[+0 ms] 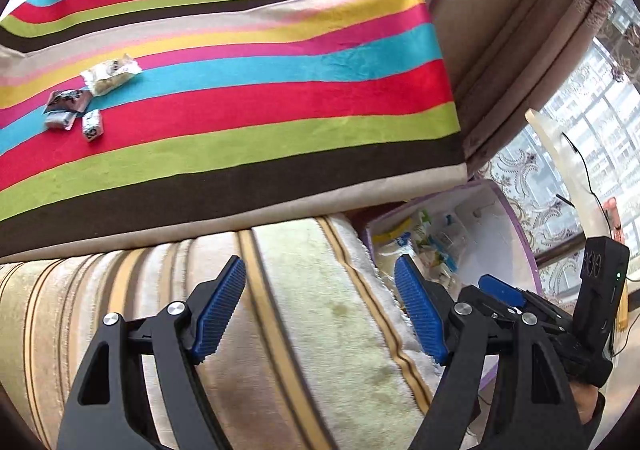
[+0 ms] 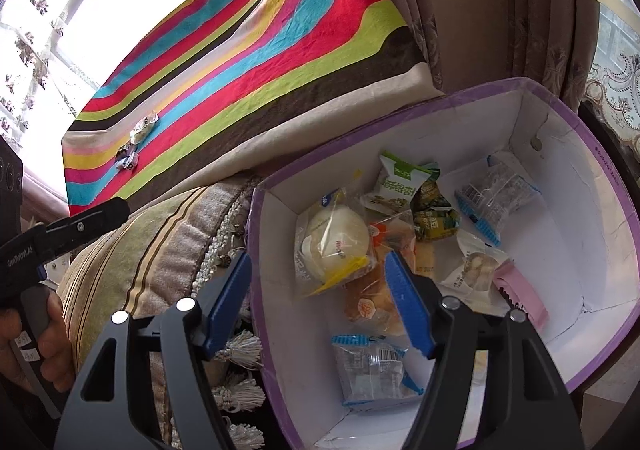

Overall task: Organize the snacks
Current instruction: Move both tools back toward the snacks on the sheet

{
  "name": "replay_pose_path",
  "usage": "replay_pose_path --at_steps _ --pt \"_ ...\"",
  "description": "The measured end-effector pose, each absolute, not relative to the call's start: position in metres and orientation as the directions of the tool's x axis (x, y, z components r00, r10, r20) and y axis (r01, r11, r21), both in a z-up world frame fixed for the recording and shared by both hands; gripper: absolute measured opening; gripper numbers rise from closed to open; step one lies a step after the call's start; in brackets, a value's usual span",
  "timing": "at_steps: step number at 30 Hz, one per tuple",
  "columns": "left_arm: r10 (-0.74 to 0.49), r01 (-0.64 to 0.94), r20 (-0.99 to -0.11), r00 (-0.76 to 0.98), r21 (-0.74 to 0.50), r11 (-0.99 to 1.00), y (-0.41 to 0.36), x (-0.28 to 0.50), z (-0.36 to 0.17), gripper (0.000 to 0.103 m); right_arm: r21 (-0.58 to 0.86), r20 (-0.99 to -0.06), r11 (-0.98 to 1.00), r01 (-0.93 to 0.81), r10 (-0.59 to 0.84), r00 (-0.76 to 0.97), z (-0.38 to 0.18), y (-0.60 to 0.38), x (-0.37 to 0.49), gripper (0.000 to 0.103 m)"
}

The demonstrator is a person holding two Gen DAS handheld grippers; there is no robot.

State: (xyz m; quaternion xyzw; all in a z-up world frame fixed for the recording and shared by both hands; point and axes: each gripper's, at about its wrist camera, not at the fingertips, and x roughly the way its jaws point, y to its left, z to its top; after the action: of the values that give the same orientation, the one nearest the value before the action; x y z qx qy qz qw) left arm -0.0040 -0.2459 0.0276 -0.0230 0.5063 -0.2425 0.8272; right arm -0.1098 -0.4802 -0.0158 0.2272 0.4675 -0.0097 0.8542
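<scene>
The snacks lie in two places. Most sit inside a white box with a purple rim (image 2: pixel 592 138), just beside the striped cushion: a round white bun in clear wrap (image 2: pixel 336 238), a green-and-white packet (image 2: pixel 398 178), a dark green crinkled packet (image 2: pixel 434 214), a clear packet with a blue edge (image 2: pixel 494 190) near the far wall, another clear blue-edged packet (image 2: pixel 370 366) at the near end, a white pouch with a pink strip (image 2: pixel 486 270), and an orange-brown baked item (image 2: pixel 368 302) in the middle, partly hidden, so its kind is hard to tell. Four small wrapped snacks (image 1: pixel 90 98) stay out on the rainbow-striped cloth (image 1: pixel 260 90), bunched together toward its left, well apart from the box.

The right gripper (image 2: pixel 318 306) hangs over the box's near-left wall, its blue-padded fingers (image 2: pixel 408 306) spread with nothing pinched between them. The left gripper (image 1: pixel 320 314) hovers above the beige striped cushion (image 1: pixel 320 290), fingers (image 1: pixel 218 314) spread wide and empty. In the right wrist view, a hand (image 2: pixel 48 334) grips the left tool's handle at the left edge. Brown curtains (image 1: pixel 500 30) hang behind the box.
</scene>
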Motion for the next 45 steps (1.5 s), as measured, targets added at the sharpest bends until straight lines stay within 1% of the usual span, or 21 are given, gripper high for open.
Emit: replay_pose_path --at_steps 11,13,17,22,26,28,31,38,45 --pt "-0.359 0.110 -0.809 0.465 -0.350 0.930 -0.134 0.026 0.023 0.074 0.363 -0.799 0.923 0.126 0.239 0.551 0.002 -0.436 -0.067 0.069" --pt "-0.354 0.085 -0.806 0.475 -0.359 0.929 -0.121 0.031 0.023 0.074 0.357 -0.799 0.929 0.102 0.247 0.549 0.007 -0.424 -0.058 0.070" --pt "-0.340 0.048 -0.799 0.496 -0.366 0.929 -0.098 0.042 0.023 0.074 0.341 -0.798 0.938 0.059 0.256 0.546 0.016 -0.402 -0.041 0.073" --pt "-0.314 0.004 -0.796 0.517 -0.365 0.931 -0.069 0.061 0.020 0.072 0.334 -0.800 0.943 0.010 0.277 0.532 0.022 -0.370 -0.017 0.073" --pt "-0.291 -0.013 -0.794 0.534 -0.352 0.936 -0.052 0.077 0.019 0.070 0.338 -0.796 0.941 -0.024 0.299 0.527 0.028 -0.343 0.005 0.073" --pt "-0.287 -0.014 -0.792 0.539 -0.350 0.937 -0.046 0.088 0.019 0.065 0.337 -0.793 0.941 -0.037 0.305 0.528 0.031 -0.332 0.016 0.074" --pt "-0.290 -0.023 -0.793 0.536 -0.357 0.934 -0.037 0.107 0.015 0.059 0.335 -0.788 0.941 -0.049 0.309 0.533 0.034 -0.314 0.034 0.073" --pt "-0.307 -0.010 -0.792 0.529 -0.367 0.930 -0.028 0.153 0.002 0.059 0.325 -0.786 0.943 -0.074 0.313 0.533 0.032 -0.276 0.071 0.073" --pt "-0.300 -0.013 -0.800 0.519 -0.359 0.933 -0.025 0.189 -0.010 0.054 0.298 -0.798 0.949 -0.101 0.306 0.519 0.028 -0.251 0.094 0.073"
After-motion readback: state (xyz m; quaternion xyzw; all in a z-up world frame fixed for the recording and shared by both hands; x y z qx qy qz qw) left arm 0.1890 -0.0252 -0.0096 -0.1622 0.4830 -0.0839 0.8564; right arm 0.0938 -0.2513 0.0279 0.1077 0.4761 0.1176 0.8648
